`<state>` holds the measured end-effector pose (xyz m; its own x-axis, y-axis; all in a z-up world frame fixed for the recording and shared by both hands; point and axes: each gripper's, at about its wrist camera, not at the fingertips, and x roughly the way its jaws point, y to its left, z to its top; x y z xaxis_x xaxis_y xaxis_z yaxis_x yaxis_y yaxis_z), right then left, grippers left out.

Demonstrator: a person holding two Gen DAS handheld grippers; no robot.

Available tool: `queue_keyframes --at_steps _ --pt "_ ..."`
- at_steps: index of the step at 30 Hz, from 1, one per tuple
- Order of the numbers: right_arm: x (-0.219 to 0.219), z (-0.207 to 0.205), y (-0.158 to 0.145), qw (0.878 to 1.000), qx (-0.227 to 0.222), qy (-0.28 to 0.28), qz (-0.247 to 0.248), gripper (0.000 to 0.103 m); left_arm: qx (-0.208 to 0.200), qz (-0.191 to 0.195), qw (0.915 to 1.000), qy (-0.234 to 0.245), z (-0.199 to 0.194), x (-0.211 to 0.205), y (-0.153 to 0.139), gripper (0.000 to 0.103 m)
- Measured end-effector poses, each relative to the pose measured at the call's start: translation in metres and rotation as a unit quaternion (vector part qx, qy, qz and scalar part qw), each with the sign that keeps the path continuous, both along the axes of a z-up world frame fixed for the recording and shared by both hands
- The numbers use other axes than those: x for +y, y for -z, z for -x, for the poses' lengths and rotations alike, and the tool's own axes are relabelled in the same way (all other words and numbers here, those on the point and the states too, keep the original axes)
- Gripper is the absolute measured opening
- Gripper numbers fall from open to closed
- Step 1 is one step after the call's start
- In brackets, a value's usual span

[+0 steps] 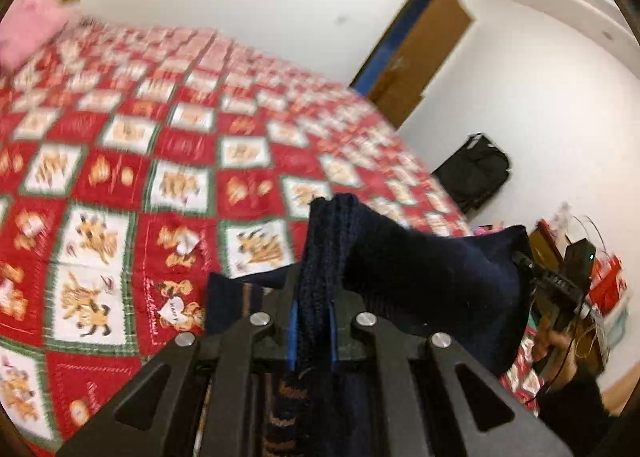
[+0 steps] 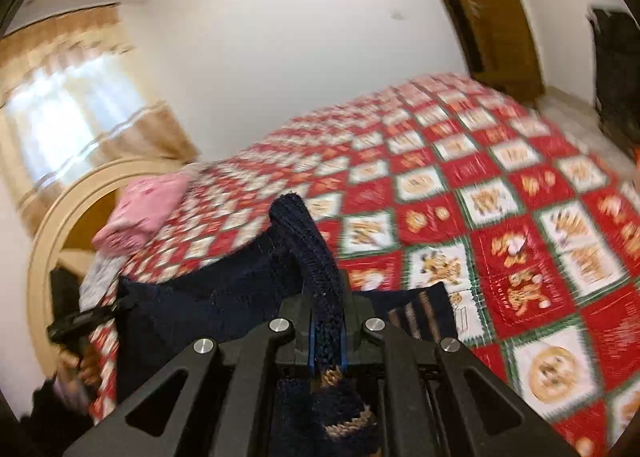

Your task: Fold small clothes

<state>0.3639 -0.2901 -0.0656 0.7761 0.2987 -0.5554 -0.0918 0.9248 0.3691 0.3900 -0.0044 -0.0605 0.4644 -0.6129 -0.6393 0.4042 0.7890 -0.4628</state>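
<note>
Clamped between the left gripper's (image 1: 312, 321) jaws, a dark navy knit garment (image 1: 420, 277) stretches rightward above the red patchwork bedspread (image 1: 160, 137), reaching the right gripper (image 1: 532, 269) by the bed's right edge.

Right wrist view: the right gripper (image 2: 326, 329) likewise pinches the garment (image 2: 224, 297); a pink pillow (image 2: 148, 209) lies at the bedspread's (image 2: 500, 197) far-left corner.

No legible text on the bedspread (image 1: 120, 161) (lettering in its squares too blurred)
</note>
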Motion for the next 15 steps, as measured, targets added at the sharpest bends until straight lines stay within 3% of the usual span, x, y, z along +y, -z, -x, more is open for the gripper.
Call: queue_keyframes --at_steps 3,5,6,8,11,13,15 --pt "0.003 -0.041 0.061 0.998 0.057 0.017 0.031 0.008 0.035 -0.091 0.9951 -0.016 -0.027 -0.023 0.049 0.014" --pt "0.005 -0.053 0.092 0.993 0.104 0.024 0.046 0.008 0.057 -0.11 0.992 -0.024 -0.034 -0.026 0.071 0.018" --pt "0.005 -0.056 0.101 0.991 0.121 0.023 0.043 0.008 0.065 -0.097 0.9928 -0.027 -0.036 -0.022 0.076 0.019" --pt "-0.001 -0.055 0.093 0.993 0.113 0.021 0.029 0.014 0.076 -0.067 0.9944 -0.03 -0.037 -0.012 0.075 0.022" --pt "-0.013 -0.051 0.081 0.993 0.118 0.025 0.007 0.021 0.087 -0.052 0.9935 -0.052 -0.035 0.007 0.061 0.044" --pt "-0.028 -0.032 0.059 0.995 0.079 0.052 -0.024 0.021 0.073 -0.038 0.9947 -0.062 -0.026 0.023 0.046 0.055" --pt "-0.037 -0.007 0.03 0.995 0.029 0.093 -0.014 0.023 0.057 -0.043 0.9951 -0.068 -0.014 0.033 0.032 0.055"
